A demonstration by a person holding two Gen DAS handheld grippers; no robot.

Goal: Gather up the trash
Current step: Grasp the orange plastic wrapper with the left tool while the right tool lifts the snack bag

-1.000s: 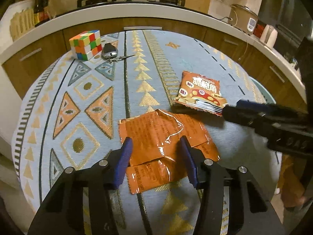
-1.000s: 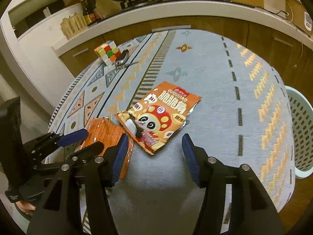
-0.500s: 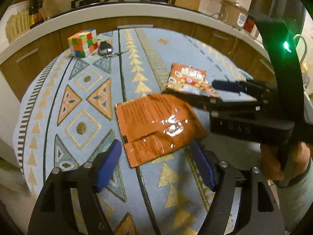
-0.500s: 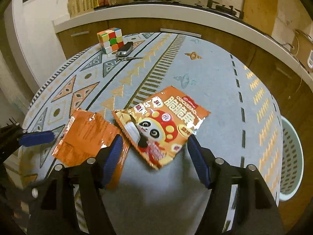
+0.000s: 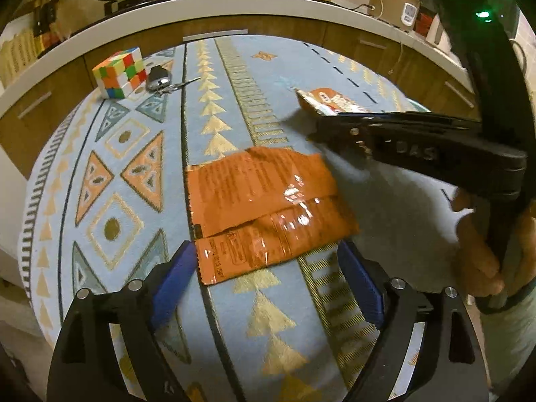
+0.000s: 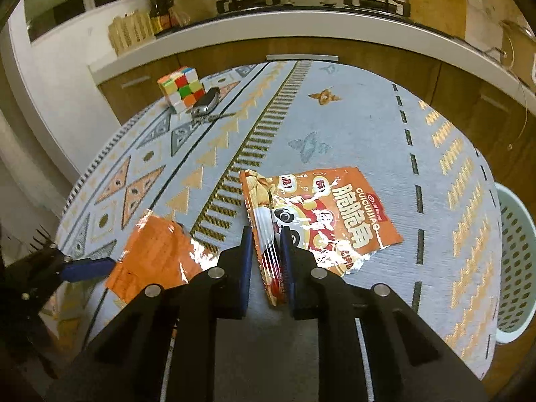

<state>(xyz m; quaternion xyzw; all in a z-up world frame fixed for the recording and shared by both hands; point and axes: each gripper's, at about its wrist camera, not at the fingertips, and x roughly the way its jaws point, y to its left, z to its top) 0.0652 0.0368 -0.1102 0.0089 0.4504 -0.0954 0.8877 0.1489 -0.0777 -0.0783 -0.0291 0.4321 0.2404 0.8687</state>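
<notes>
An empty orange wrapper point(image 5: 264, 211) lies flat on the patterned tablecloth, just ahead of my left gripper point(image 5: 268, 268), which is open with a blue finger at each near corner of it. The wrapper also shows in the right wrist view point(image 6: 154, 261). My right gripper point(image 6: 266, 251) is shut on the near edge of a panda snack bag point(image 6: 328, 214), which lies on the cloth. The right gripper's black body point(image 5: 418, 147) reaches across the left wrist view, with the snack bag point(image 5: 328, 100) at its tip.
A Rubik's cube point(image 5: 120, 72) and a key fob with keys point(image 5: 160, 78) sit at the table's far left. A pale green perforated basket point(image 6: 516, 261) stands beside the table at the right. A wooden kitchen counter point(image 6: 301, 30) curves behind.
My right gripper has closed on the snack bag's near edge. My left gripper has pulled back a little from the orange wrapper and stays open.
</notes>
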